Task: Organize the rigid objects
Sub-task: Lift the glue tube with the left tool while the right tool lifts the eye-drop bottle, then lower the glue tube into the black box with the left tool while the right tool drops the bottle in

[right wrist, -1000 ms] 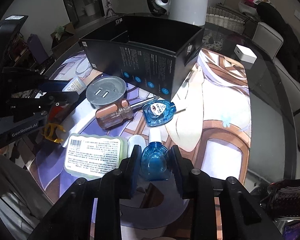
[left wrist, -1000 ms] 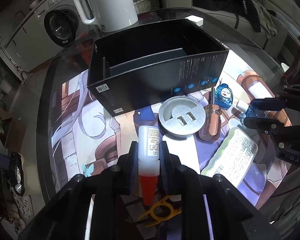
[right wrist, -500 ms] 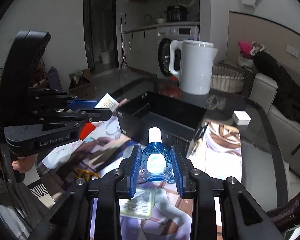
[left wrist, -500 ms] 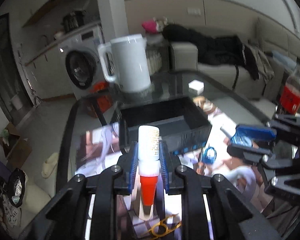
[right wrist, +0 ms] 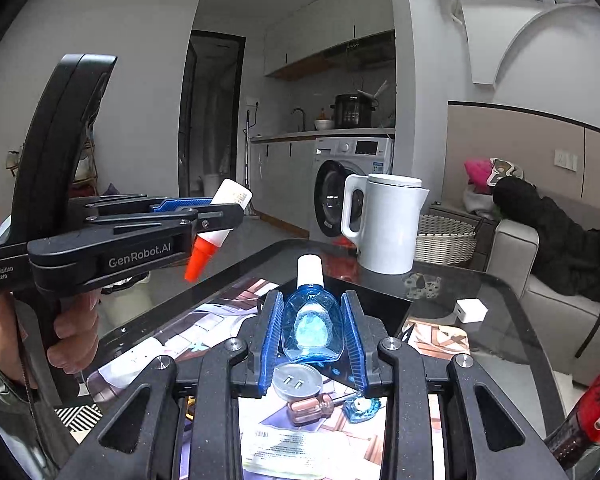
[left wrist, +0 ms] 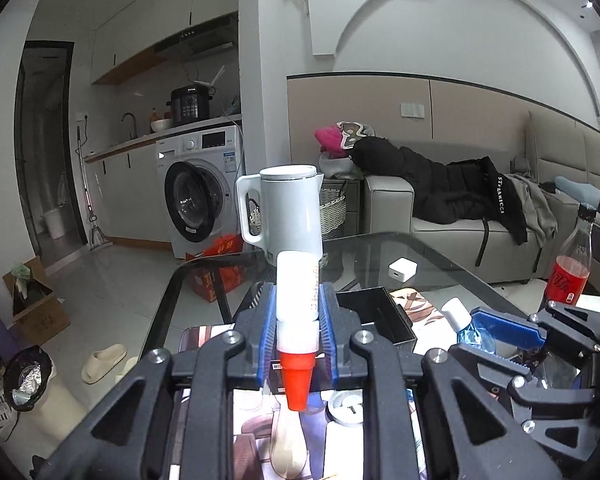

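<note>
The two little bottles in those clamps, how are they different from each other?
The glue bottle is a slim white tube with a red cone cap pointing back toward the camera; the blue bottle is squat, clear and faceted, its white cap pointing away. Both are clamped off the table, one in the left gripper, one in the right gripper.

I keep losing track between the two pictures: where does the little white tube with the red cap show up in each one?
Left wrist view: the white tube with the red cap stands in the middle, clamped in the left tongs, cap toward the camera.
Right wrist view: the same tube is at left, slanting cap-down, sticking out of those tongs.
Shared landmark: the white kettle on the glass table.
</note>
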Tool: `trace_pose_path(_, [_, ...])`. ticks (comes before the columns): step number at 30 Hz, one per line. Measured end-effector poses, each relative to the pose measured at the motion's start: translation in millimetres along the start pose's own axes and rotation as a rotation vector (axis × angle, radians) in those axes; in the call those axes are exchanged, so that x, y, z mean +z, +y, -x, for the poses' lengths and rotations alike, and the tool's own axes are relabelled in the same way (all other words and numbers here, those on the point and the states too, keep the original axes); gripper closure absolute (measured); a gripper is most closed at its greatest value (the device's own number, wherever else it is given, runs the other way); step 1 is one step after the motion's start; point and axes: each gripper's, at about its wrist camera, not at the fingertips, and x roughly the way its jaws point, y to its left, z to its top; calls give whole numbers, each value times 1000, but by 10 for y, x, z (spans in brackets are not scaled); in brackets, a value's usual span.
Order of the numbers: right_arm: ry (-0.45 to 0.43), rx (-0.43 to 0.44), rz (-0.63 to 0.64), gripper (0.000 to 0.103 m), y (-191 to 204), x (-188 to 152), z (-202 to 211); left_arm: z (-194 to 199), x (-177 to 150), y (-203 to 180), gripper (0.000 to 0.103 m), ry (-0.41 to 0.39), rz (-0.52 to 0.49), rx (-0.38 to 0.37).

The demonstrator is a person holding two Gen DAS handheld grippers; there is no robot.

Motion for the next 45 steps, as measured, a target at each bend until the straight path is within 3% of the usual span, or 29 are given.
trace_pose_path(10, [-117,-62,-57,73,-107,411,-127,-248,287,97,84,-81,72,27])
trace_pose_path(17, [-122,-120,-99,73,-211,644,-486,-746,316,124,84,3,115,42])
trace_pose_path(28, [153,-129,-160,73,-495,501,-1379,-1548,40,66,84,292,107,47])
trace_pose_path(37, [377,-98,-193,73,-604,154,-1768,-1788,-123,6,85,425,72,57])
trace_pose_path(45, [503,-64,-214,73,-645,-105,-1971,-1886,-250,6,86,518,61,44])
